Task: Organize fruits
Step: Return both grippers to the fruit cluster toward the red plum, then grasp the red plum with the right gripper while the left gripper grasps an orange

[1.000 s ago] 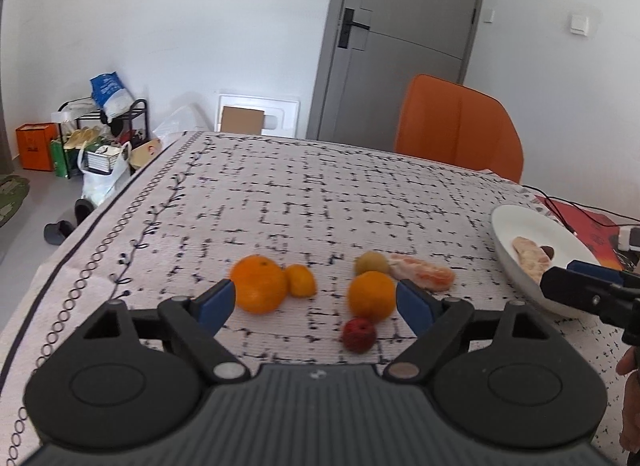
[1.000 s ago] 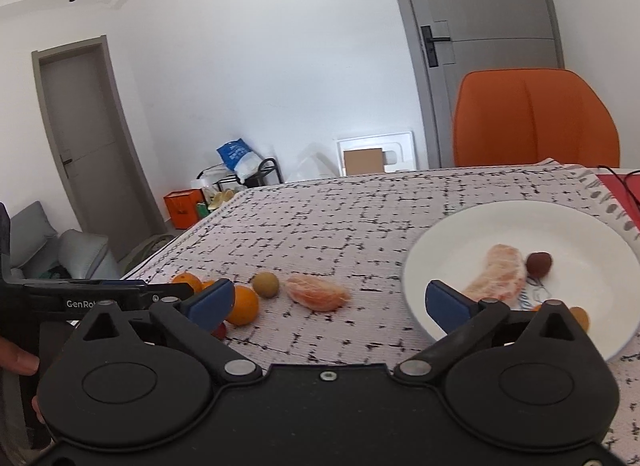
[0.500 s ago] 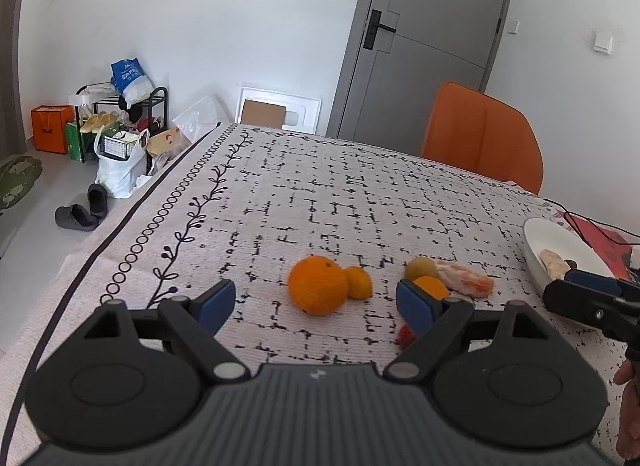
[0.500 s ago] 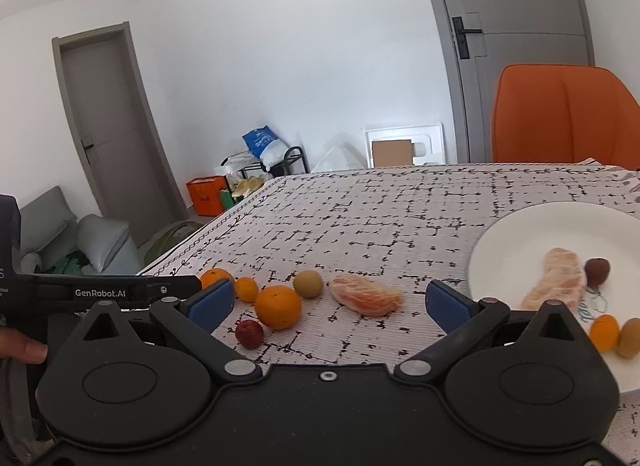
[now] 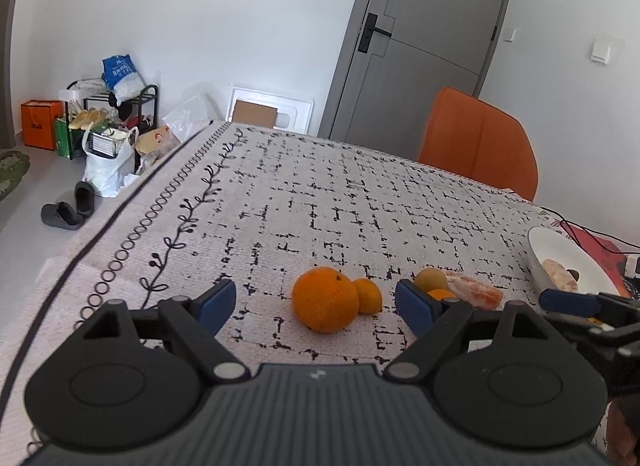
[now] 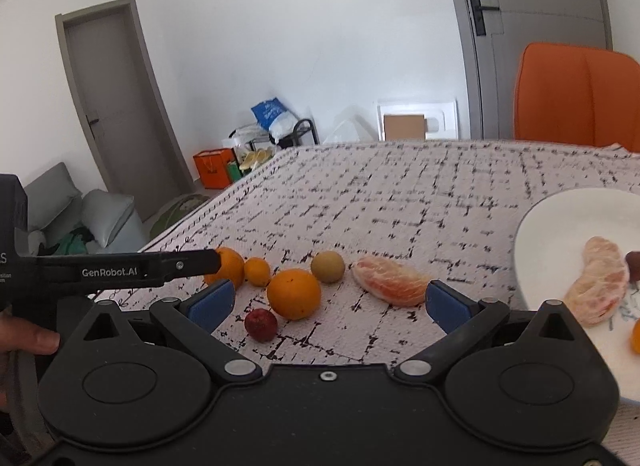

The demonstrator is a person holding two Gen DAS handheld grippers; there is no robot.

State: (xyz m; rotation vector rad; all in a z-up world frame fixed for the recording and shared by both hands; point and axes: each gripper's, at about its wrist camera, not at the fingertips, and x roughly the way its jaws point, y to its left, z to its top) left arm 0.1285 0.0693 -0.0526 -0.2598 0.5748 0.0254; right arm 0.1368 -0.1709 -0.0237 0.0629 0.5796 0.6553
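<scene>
Fruit lies in a loose row on the patterned tablecloth. A large orange and a small yellow-orange fruit sit between the fingers of my open, empty left gripper. In the right wrist view a medium orange, a small red fruit, a green-brown fruit and a peeled citrus piece lie in front of my open, empty right gripper. The white plate at right holds another peeled piece and small fruits. The left gripper's finger reaches in from the left.
An orange chair stands at the table's far side. A red item and black cables lie behind the plate. The table's left edge drops to a floor with bags, slippers and a shoe rack.
Both grippers have swung left. The large orange now sits centred between the left fingers; the plate has slid toward the right edge of both views. Both stay open.
</scene>
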